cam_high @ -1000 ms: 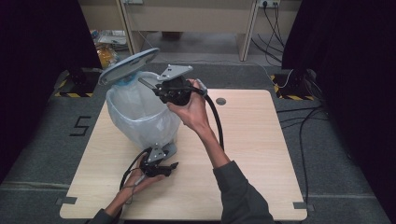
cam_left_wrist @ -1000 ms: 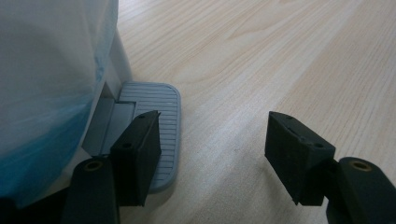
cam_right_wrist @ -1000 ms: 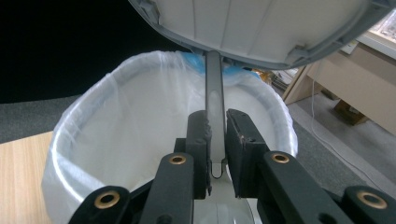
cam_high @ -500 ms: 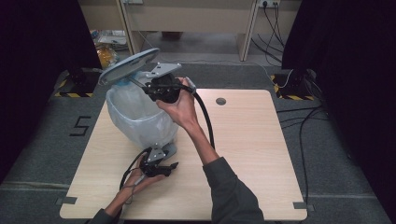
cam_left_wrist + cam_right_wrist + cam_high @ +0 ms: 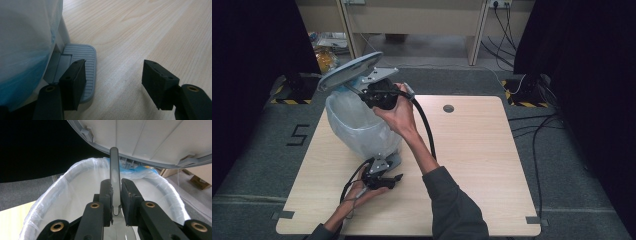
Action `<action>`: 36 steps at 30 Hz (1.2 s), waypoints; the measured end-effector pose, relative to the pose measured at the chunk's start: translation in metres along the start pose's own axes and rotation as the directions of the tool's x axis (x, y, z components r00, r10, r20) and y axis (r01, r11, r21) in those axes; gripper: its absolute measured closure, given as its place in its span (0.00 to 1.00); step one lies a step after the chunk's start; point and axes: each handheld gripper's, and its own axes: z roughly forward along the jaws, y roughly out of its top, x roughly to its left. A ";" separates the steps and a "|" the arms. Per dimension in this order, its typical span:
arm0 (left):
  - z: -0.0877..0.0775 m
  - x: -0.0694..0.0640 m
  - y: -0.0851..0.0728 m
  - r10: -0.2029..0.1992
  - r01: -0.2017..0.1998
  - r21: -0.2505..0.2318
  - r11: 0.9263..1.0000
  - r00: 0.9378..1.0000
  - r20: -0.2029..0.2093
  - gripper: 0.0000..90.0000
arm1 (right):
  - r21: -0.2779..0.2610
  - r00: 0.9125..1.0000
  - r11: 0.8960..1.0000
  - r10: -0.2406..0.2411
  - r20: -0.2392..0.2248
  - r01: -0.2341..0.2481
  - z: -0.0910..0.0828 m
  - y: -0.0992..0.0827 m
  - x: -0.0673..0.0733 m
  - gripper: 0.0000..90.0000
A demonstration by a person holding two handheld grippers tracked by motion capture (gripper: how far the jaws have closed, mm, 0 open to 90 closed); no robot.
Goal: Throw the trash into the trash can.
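A pedal bin [image 5: 362, 127] lined with a pale, translucent bag stands on a light wooden worktop [image 5: 472, 165], its grey lid [image 5: 349, 71] tilted up and open. The right gripper [image 5: 373, 95] hangs over the bin's open mouth, its jaws clamped on the handle of a grey plastic spoon [image 5: 114, 173]. In the right gripper view the slim handle runs straight up between the two black jaws and ends just under the ribbed white underside of the lid [image 5: 155, 137], while the spoon's broader, glossy end shows below the jaws at the bottom edge. Beyond the jaws lies the bag-wrapped rim of the bin [image 5: 57, 187], with a bunch of blue-tinted bag plastic at the hinge.

At the foot of the bin, the left gripper [image 5: 384, 172] sits low on the worktop with its jaws held apart and nothing gripped between them. In the left gripper view the bin's ridged grey foot pedal [image 5: 83, 65] lies under that view's left jaw, which is on or just above it; the other jaw stands over bare wood. The bagged wall of the bin [image 5: 25, 45] rises just beside the pedal.
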 end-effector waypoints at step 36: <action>0.000 0.000 0.000 -0.013 0.013 -0.002 1.000 1.000 0.009 0.40 | -0.044 0.994 0.995 0.090 0.068 -0.087 -0.049 -0.022 -0.021 0.52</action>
